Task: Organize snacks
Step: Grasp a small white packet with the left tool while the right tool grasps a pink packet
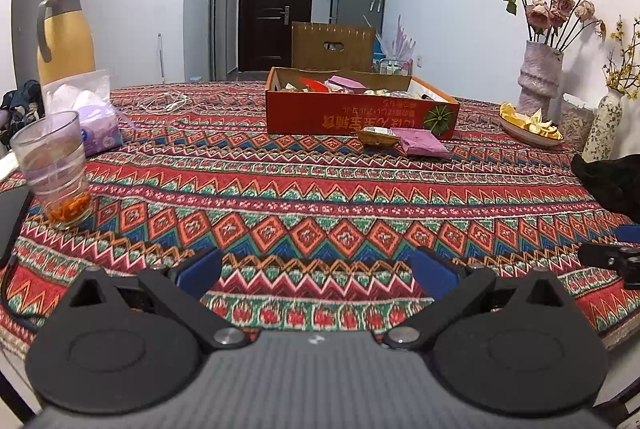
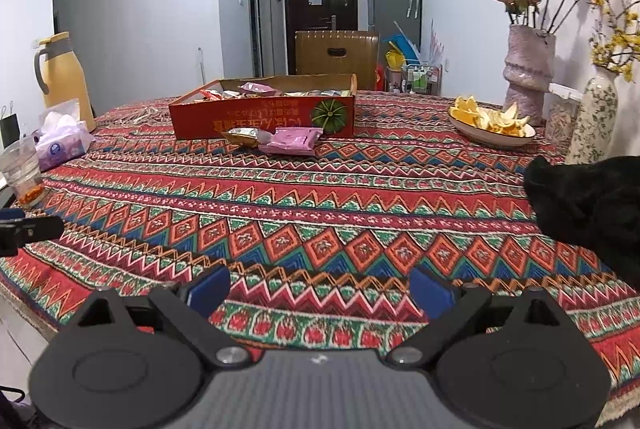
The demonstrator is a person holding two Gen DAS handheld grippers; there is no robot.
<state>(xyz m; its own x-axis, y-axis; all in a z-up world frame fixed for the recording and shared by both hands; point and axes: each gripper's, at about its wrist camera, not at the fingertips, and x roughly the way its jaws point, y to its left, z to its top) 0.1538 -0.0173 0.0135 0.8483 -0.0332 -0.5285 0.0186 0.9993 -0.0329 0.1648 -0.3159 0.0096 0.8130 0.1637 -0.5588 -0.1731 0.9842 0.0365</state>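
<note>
Nearest the cameras, the left gripper (image 1: 316, 275) and the right gripper (image 2: 320, 291) are held low over the near edge of the patterned tablecloth (image 1: 320, 197), each with its blue fingers spread wide and nothing between them. To the left, a drinking glass (image 1: 52, 169) with orange bits at its bottom is seen beside a tissue pack (image 1: 88, 113). A black cloth (image 2: 588, 205) is laid at the right edge. Farther on, a pink snack packet (image 2: 290, 141) and a gold snack packet (image 2: 242, 137) are found on the tablecloth, just in front of the red cardboard box (image 2: 260, 117). More snacks (image 1: 344, 85) are held inside the box. A dish of orange peel (image 2: 490, 125) is set to the right, near two vases of flowers (image 2: 528, 69). A yellow jug (image 1: 64, 33) is placed far left.
</note>
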